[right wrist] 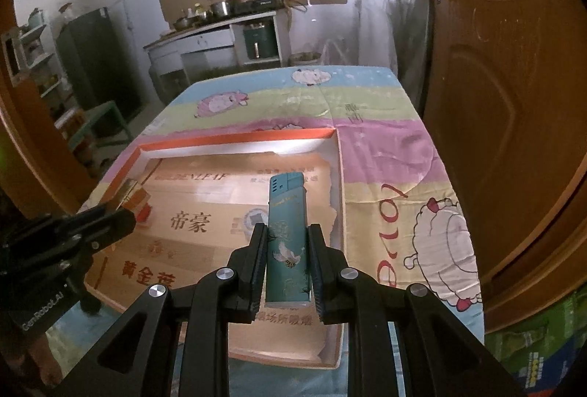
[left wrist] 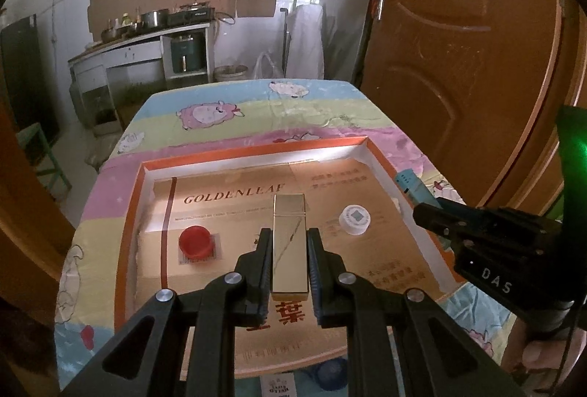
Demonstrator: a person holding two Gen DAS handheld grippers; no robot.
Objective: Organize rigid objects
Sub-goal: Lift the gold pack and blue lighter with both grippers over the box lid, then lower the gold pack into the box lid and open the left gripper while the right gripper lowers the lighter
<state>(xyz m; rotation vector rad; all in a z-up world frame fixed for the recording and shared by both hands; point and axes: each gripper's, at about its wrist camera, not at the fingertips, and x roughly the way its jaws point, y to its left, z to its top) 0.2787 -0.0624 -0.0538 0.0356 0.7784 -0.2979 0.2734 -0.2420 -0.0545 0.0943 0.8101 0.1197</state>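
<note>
Two hand-held grippers, one lighter each: gold lighter (left wrist: 289, 243), teal lighter (right wrist: 286, 243); two caps.

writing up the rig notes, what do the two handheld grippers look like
Both are matte black. The left gripper and right gripper have angular cut-out linkages, silver round pivot bolts and ribbed finger pads. White lettering marks each body; a green light glows near the right one.

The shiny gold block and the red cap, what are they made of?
The gold block looks like polished metal, or metal-plated: it mirrors light and reflections. The red cap looks like smooth moulded plastic, evenly coloured with a soft sheen.
</note>
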